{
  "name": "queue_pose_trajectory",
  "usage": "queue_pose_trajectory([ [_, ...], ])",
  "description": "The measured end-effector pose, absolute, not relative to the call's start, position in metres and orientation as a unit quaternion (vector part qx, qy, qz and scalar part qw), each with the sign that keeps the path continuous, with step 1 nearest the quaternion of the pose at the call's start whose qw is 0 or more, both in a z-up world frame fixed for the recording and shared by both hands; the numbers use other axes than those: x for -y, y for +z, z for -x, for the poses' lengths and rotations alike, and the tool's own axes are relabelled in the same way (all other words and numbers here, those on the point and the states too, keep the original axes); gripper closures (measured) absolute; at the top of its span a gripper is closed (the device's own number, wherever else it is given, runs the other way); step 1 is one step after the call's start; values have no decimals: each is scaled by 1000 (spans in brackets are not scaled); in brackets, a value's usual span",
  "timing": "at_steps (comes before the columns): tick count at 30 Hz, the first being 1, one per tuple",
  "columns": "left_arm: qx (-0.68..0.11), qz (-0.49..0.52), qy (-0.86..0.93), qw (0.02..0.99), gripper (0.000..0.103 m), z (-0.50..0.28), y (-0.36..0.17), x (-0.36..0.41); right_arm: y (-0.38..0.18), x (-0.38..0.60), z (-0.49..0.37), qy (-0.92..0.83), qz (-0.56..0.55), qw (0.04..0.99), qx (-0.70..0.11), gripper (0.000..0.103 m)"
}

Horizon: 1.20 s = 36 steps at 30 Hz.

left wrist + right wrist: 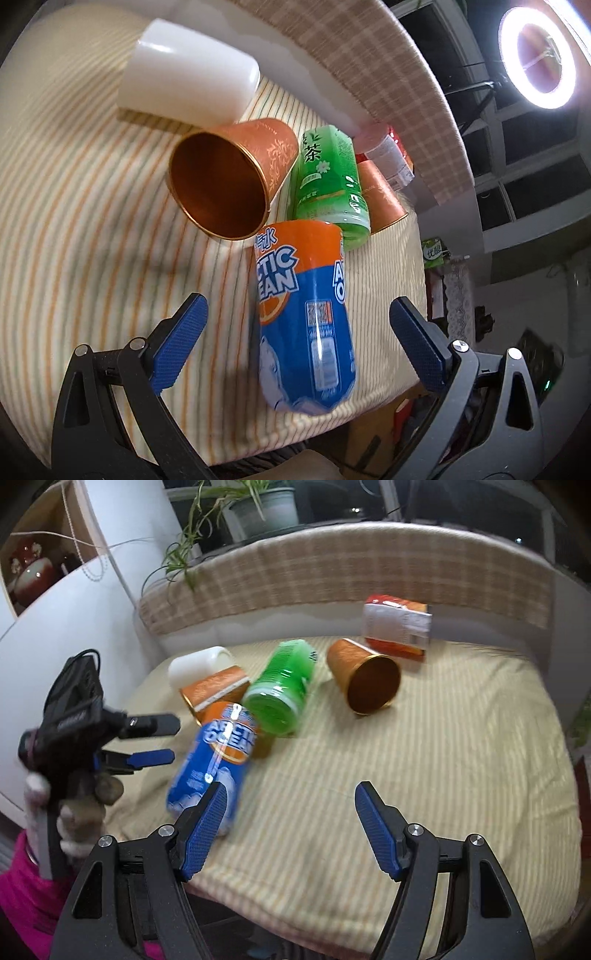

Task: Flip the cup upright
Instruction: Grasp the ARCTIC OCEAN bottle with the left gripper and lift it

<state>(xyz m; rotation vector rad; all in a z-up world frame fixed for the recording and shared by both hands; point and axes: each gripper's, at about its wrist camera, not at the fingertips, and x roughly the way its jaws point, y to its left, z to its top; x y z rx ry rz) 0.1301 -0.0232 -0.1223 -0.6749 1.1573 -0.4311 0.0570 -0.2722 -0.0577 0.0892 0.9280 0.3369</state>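
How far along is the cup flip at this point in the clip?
Done: nothing visible. The orange cup near the right gripper lies on its side, as does a second orange cup by the left gripper. In hand: nothing; both jaws are open and empty, though the Arctic Ocean can lies between the left ones, ungripped. Left: grasp a cup and stand it up.

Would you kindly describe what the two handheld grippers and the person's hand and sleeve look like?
Both grippers are alike: black, triangulated frames with silver screws, ending in blue, cross-hatch textured pads. The left gripper and the right gripper share this build. In the right wrist view, the left gripper carries a black camera block with a black cable looping off its top, and the left hand wears a light glove below a bright pink sleeve.
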Motion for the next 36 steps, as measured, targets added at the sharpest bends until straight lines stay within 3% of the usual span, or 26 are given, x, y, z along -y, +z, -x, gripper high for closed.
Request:
queue_pose_trajectory([
  [5,-538,308,-197,759,7,-137,-127,33,-57,277,-42,141,-30,887,-439,31],
  [14,-548,294,-192,759,25,-145,-136,50,-47,278,-28,117,-5,904,-411,31],
  [18,-549,280,-189,764,41,-145,-137,54,-45,282,-25,108,-3,908,-404,31],
  [36,-487,182,-193,832,43,-119,-98,79,-46,290,-21,93,-10,913,-396,31],
])
